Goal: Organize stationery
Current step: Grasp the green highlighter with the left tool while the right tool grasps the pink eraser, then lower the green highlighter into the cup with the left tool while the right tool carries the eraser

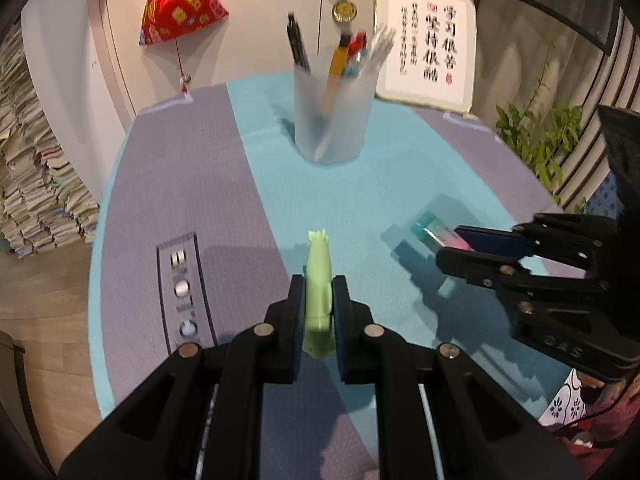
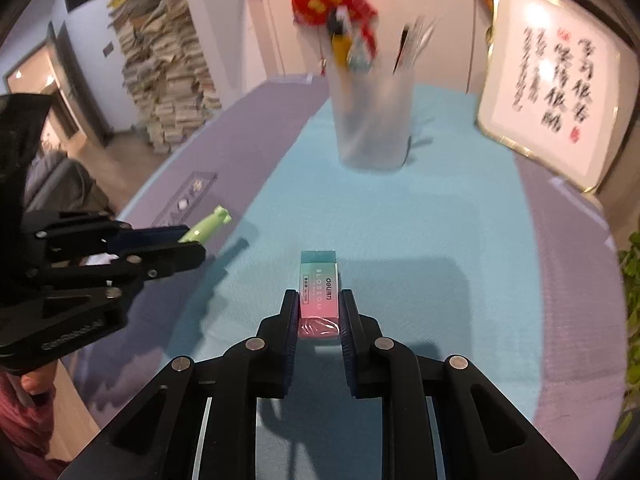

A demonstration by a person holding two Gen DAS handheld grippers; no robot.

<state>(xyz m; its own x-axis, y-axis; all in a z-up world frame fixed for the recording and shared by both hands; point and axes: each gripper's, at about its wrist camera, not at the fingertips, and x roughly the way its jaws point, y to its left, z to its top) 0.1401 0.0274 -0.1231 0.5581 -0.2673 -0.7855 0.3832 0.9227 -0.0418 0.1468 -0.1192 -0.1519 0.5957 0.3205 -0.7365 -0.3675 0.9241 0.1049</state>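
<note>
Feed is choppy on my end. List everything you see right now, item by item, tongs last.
pen cup: one, frosted translucent, upright on the teal cloth, far centre
pens: several, black, yellow, red, white, standing in the cup
eraser: one, teal fading to pink, sleeve reads BLOSSOM, clamped in right tongs above the cloth
green pen-like item: one, pale green, clamped in left tongs
teal cloth: one, over a purple-grey table
button panel: one, set in the table, left side
framed calligraphy: one, white, against the wall
red pouch: one, hanging
medal: one, gold, hanging
paper stacks: many, far left
plant: green, right
left tongs: shut
right tongs: shut
</note>
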